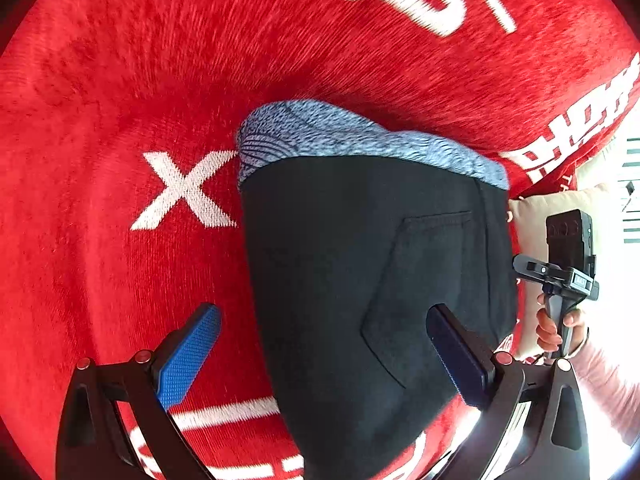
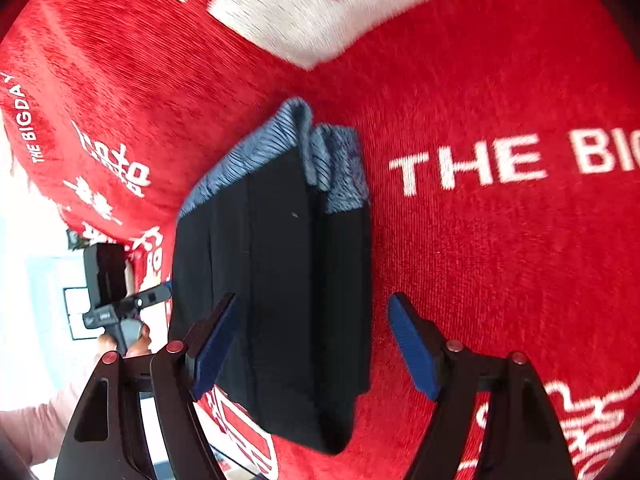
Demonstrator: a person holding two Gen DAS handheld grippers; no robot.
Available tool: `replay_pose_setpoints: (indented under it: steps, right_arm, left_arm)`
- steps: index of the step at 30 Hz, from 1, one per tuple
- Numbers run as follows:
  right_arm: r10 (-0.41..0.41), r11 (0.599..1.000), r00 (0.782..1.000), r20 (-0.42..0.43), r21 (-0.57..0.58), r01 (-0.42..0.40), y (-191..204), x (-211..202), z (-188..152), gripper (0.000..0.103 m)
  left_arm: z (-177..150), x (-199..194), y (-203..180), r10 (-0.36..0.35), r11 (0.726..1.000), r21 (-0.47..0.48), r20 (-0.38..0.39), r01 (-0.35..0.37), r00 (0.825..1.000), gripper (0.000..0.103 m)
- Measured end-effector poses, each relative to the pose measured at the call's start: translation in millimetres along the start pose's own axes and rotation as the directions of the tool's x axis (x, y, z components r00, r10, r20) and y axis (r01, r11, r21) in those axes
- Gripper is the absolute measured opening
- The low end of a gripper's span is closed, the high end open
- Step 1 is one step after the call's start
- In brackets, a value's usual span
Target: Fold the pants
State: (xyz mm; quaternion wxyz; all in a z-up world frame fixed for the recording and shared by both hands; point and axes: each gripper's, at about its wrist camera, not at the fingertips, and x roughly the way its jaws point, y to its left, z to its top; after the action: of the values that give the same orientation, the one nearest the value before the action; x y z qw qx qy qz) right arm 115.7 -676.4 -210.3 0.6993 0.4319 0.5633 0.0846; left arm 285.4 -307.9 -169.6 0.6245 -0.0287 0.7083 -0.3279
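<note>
Dark pants (image 1: 360, 280) with a blue-grey knit waistband (image 1: 360, 140) lie folded in a compact stack on a red cloth (image 1: 120, 80). A back pocket shows on the top layer. My left gripper (image 1: 324, 352) hangs over the stack's near end, open, its blue pads wide apart and empty. In the right wrist view the same pants (image 2: 280, 280) show stacked layers with the waistband (image 2: 280, 152) at the far end. My right gripper (image 2: 316, 344) is open above the stack's near edge, holding nothing. Each view shows the other hand-held gripper (image 1: 568, 264) (image 2: 112, 292) at the side.
The red cloth (image 2: 480, 260) carries white printed letters and covers the whole surface. A cream cushion (image 1: 532, 220) lies beyond the cloth's right edge in the left wrist view. A hand (image 1: 548, 328) and pale sleeve (image 1: 608, 380) hold the right gripper's handle.
</note>
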Motion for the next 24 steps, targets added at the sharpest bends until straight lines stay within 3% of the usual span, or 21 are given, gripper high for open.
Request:
replay_pose_setpoints:
  steps: [6, 9, 10, 11, 14, 17, 24]
  right_arm:
    - [0.122, 0.992, 0.992, -0.024, 0.019, -0.122, -11, 13, 3, 0.079]
    - [0.114, 0.993, 0.993, -0.042, 0.049, -0.112, -5, 25, 8, 0.078]
    - [0.098, 0.994, 0.994, -0.042, 0.058, -0.096, -3, 25, 8, 0.077]
    - [0.087, 0.994, 0.995, -0.041, 0.068, -0.084, -2, 25, 8, 0.069]
    - [0.094, 0.991, 0.995, -0.021, 0.095, -0.092, 5, 18, 4, 0.047]
    - [0.101, 0.991, 0.995, -0.005, 0.086, -0.1, 13, 9, -1, 0.042]
    - [0.171, 0.983, 0.985, -0.004, 0.065, -0.17, 45, -11, -22, 0.04]
  left_arm:
    - [6, 17, -8, -0.009, 0.999, 0.052, -0.013, 0.009, 1.0, 0.103]
    - [7, 19, -14, 0.015, 0.999, 0.04, 0.012, -0.015, 1.0, 0.103]
    - [7, 19, -17, 0.024, 0.999, 0.038, 0.025, -0.025, 0.999, 0.1]
    - [6, 18, -19, 0.022, 0.999, 0.039, 0.038, -0.023, 0.999, 0.083]
    - [0, 12, -36, 0.047, 0.997, 0.059, 0.083, -0.052, 0.995, 0.072]
    - [-3, 1, -42, 0.054, 0.997, 0.047, 0.11, -0.059, 0.992, 0.056]
    - [-30, -45, -64, 0.064, 0.997, 0.038, 0.157, -0.07, 0.986, 0.053]
